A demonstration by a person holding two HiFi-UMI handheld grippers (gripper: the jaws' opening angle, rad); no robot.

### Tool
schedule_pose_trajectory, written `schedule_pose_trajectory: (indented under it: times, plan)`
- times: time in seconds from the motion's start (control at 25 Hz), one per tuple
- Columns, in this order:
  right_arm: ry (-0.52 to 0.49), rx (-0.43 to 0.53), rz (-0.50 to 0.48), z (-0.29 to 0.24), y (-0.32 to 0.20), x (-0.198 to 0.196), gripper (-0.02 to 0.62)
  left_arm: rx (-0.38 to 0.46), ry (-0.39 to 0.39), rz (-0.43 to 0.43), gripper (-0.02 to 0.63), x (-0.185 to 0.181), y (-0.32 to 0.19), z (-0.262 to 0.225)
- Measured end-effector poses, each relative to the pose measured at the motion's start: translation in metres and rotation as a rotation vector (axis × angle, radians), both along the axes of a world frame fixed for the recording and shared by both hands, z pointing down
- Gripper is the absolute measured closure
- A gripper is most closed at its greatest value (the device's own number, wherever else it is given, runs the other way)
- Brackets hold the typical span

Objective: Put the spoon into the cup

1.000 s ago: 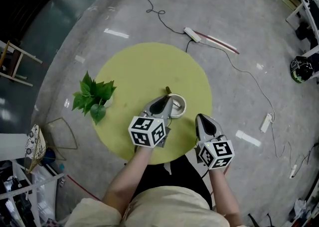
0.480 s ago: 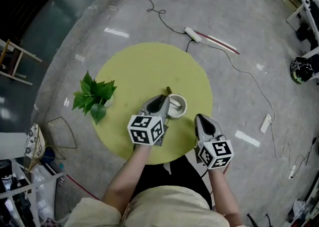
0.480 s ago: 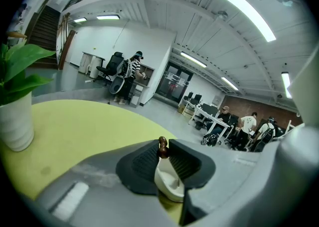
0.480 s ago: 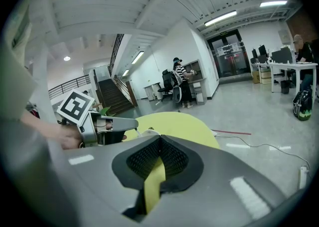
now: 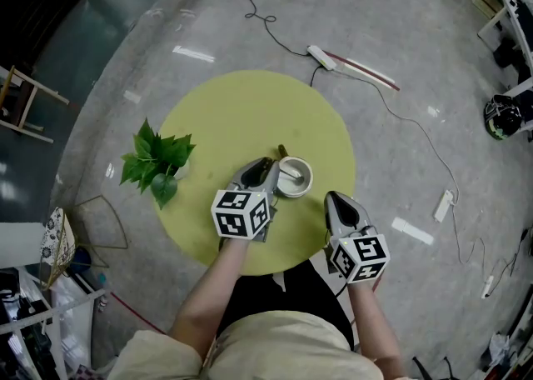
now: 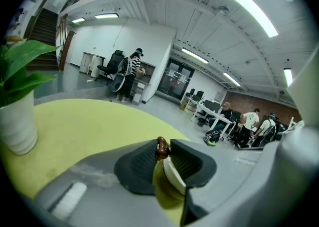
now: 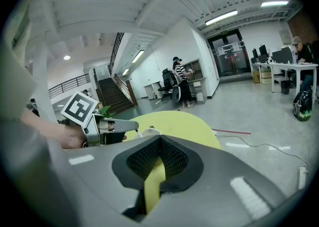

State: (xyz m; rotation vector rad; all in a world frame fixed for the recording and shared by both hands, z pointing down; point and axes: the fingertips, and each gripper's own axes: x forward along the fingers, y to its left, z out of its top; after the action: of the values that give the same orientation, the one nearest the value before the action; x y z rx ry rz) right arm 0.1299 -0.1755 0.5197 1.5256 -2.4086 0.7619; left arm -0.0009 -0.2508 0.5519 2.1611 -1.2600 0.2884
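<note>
Step in hand: release, judged nearly done.
- Spoon (image 5: 286,163) seen resting in cup (image 5: 307,175); bowl end inside, brown handle end propped over far rim.
- Cup placed right of table (image 5: 241,107) centre, toward near edge.
- Left gripper (image 6: 162,155) held at cup's left side. Jaws have just been opening and are now spread. Handle end seen at tips, not pinched.
- Right gripper (image 7: 159,146) positioned over near-right table edge; jaws pressed together, nothing between.
- Next move, as judged: left gripper to be drawn back clear, handle not snagged, cup not tipped.
</note>
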Motion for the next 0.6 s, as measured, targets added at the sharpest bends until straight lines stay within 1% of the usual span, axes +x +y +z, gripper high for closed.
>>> schedule_pose_trajectory:
  times: [0.08,0.32,0.6]
  plan:
    - [0.001,-0.001,0.0,-0.0002,0.0001,-0.0005,0.594,-0.003,-0.001,0.001,0.517,-0.0007,-0.0006,0.0009]
    - [0.002,-0.002,0.003,-0.0009,0.0022,-0.0004,0.594,-0.013,-0.007,0.002,0.477,-0.0009,-0.0006,0.0031]
    - [0.007,-0.001,0.004,-0.0017,0.0026,-0.0024,0.594,-0.019,-0.017,-0.001,0.46,-0.0062,-0.0016,0.0061]
